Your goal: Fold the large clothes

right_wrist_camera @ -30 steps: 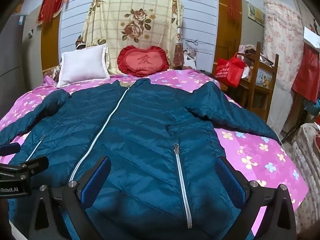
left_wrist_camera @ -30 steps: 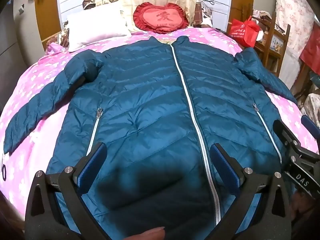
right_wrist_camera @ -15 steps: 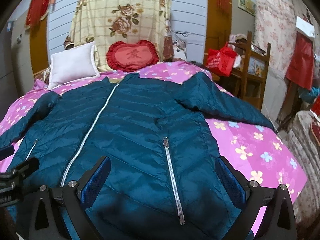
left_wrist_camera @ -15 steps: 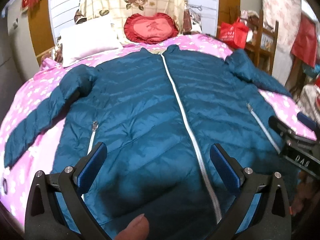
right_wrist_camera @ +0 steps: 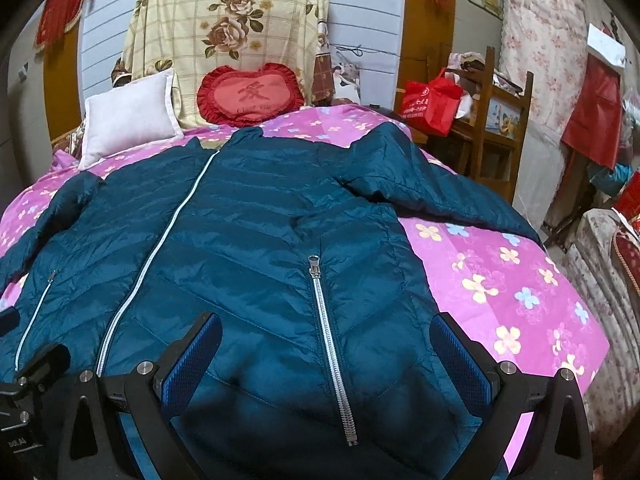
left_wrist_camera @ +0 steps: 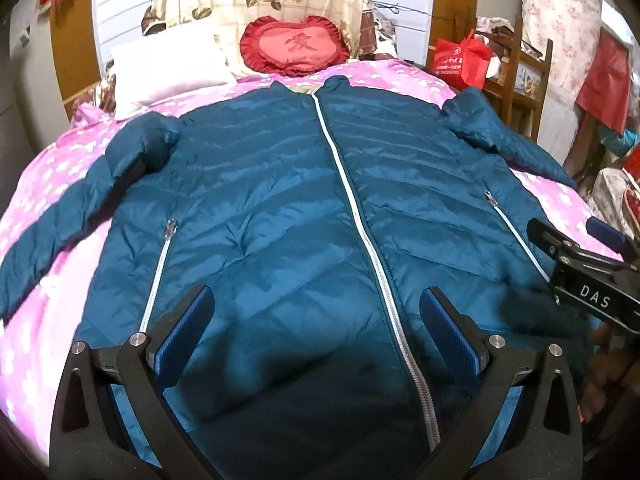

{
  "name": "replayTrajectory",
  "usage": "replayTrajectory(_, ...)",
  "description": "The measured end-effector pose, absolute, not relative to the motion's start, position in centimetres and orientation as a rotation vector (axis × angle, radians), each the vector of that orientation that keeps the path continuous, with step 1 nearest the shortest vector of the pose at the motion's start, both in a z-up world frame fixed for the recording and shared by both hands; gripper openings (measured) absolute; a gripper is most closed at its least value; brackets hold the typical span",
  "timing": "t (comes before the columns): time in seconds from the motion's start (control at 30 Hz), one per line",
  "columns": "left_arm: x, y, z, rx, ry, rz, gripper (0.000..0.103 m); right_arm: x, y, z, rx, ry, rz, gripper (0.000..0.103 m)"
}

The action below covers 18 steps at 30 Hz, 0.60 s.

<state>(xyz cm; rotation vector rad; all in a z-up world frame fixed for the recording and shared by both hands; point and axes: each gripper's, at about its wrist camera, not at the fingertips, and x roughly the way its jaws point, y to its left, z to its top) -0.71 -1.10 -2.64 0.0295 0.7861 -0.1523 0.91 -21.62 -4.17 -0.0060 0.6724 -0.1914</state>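
A teal quilted puffer jacket [left_wrist_camera: 280, 200] [right_wrist_camera: 248, 240] lies flat and zipped on the bed, collar toward the pillows, both sleeves spread out to the sides. My left gripper [left_wrist_camera: 316, 332] hovers open over the jacket's lower front, just left of the centre zipper, with nothing between its blue pads. My right gripper [right_wrist_camera: 326, 360] is also open, above the hem around the right pocket zipper [right_wrist_camera: 330, 344]. The right gripper's side shows at the right edge of the left wrist view, and the left gripper's side at the lower left edge of the right wrist view.
The bed has a pink flowered cover [right_wrist_camera: 500, 280]. A white pillow [left_wrist_camera: 168, 68] and a red heart-shaped cushion [left_wrist_camera: 294, 46] rest at the head. A wooden shelf with a red bag [right_wrist_camera: 432, 100] stands right of the bed. More fabric-covered furniture [right_wrist_camera: 608, 280] is at far right.
Both grippers have drawn back slightly and tilted up, so more of the room and jacket shows. The fingertip at the bottom of the left view is gone. The jacket has not moved.
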Motion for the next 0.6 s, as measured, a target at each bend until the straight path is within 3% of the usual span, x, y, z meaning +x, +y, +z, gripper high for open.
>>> replayTrajectory(0.6, -0.7, -0.2, -3.2, 0.005, 0.790, -0.115, 0.103, 1.0, -21.9, -4.3, -0.004, 0.676, -0.196, 0.103)
